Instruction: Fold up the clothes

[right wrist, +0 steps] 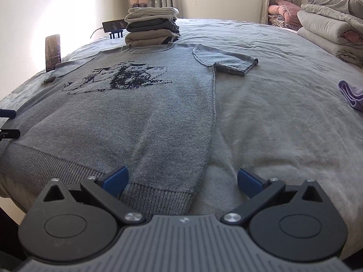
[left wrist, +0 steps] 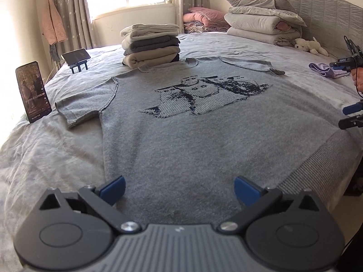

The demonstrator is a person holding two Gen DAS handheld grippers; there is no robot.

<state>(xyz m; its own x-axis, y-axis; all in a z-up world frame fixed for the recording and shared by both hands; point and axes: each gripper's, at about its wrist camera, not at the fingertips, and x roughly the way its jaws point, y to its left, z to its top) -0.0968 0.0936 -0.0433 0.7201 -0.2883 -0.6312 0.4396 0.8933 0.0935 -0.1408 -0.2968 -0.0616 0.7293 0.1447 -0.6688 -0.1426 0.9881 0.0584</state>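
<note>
So the grey knit sweater was laid flat, face up, on the bed, collar toward the stack of folded clothes and hem toward both grippers. The left gripper sat low over the hem's left corner with its blue fingers spread wide, nothing between them. The right gripper was likewise released, straddling the right hem corner, one finger over the ribbing and the other over bare sheet. Couldn't tell if either actually touched the fabric. The collar was partly hidden behind the stack, and the pattern on the chest was too blocky to read. Only a sliver of a hand showed at the frame edge
</note>
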